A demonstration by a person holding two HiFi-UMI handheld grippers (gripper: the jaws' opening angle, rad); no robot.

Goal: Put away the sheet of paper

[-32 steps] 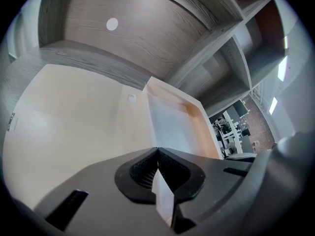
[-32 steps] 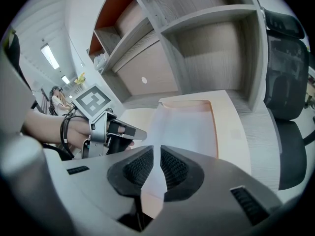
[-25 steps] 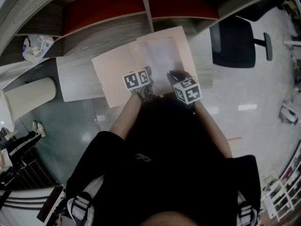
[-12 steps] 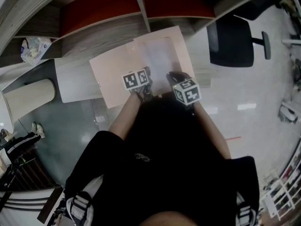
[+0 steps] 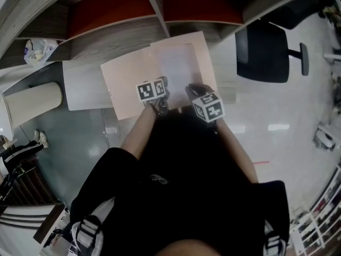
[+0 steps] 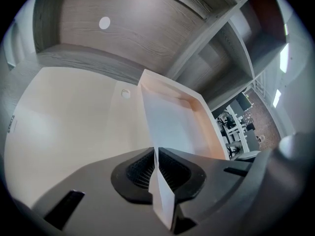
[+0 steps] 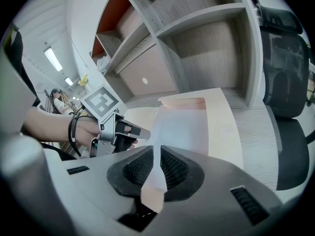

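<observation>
sheet of paper (image 5: 178,68): spread over the right half of the open folder (image 5: 125,87) on the counter (image 7: 253,127)
left claw (image 6: 156,154): pinching its near edge
right claw (image 7: 158,154): pinching the same edge, just beside the left

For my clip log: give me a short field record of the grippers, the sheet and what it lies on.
left gripper: shut on the near edge of the sheet
right gripper: shut on the same edge
sheet: white, over the open folder
folder: pink, on the desk below the shelves
chair: right of the desk
</observation>
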